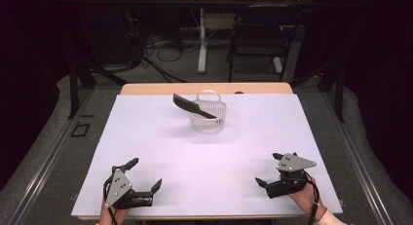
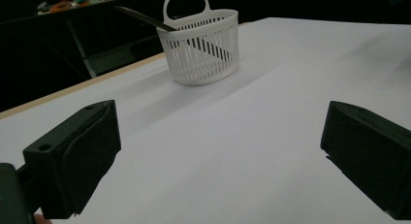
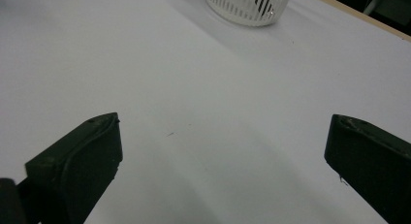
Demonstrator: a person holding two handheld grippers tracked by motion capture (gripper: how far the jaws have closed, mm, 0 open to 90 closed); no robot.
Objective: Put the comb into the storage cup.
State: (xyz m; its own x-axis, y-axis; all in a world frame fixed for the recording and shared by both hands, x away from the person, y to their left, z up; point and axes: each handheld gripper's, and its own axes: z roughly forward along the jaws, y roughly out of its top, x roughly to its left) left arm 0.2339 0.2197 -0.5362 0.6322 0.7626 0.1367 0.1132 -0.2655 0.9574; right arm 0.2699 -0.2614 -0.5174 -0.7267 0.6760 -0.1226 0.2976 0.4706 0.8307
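Observation:
A small white slotted basket with a loop handle stands on the white table sheet near its far middle. A black comb leans in it, its toothed end sticking out up and to the left over the rim. The basket and the comb's dark stem show ahead in the left gripper view; the basket's base shows at the top of the right gripper view. My left gripper rests open at the near left edge, nothing between its jaws. My right gripper rests open at the near right, also empty.
The white sheet covers most of a wooden table whose far edge is bare. A dark folding chair and a white table leg stand on the floor beyond. Cables lie on the floor behind the table.

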